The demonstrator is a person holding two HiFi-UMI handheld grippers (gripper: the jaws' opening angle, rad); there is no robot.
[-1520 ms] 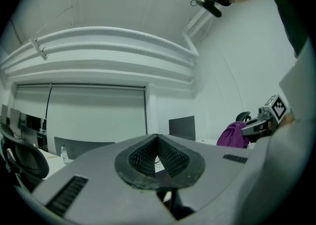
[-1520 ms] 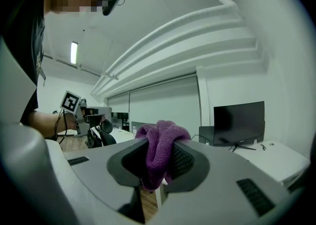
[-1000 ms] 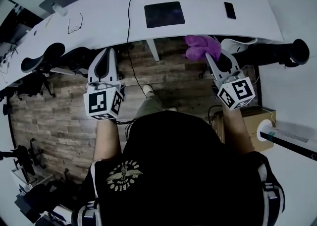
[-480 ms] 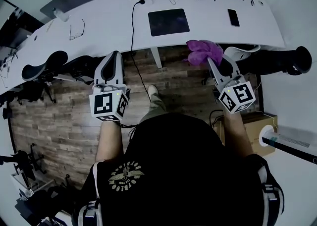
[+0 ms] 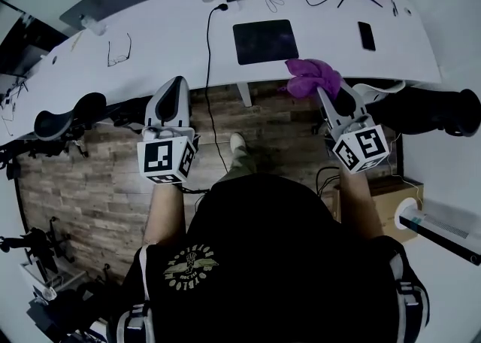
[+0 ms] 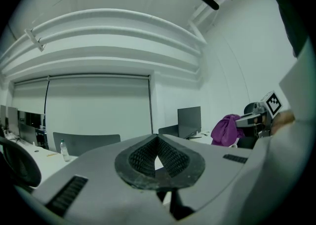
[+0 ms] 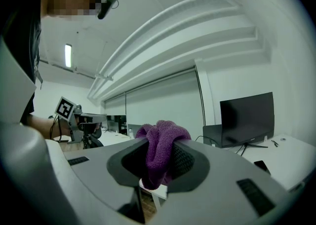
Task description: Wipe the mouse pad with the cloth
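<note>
Wiping not yet begun: our right claw is clenched on the purple cloth at the desk edge, just lower right of the dark mouse pad in the upper middle, while our left claw hangs closed on nothing.

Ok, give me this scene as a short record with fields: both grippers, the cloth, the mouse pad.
left gripper: fingers together, nothing between them
right gripper: fingers closed on purple cloth
mouse pad: dark, flat on the white desk
cloth position: at the desk's near edge, apart from the pad
wiping: not yet begun
</note>
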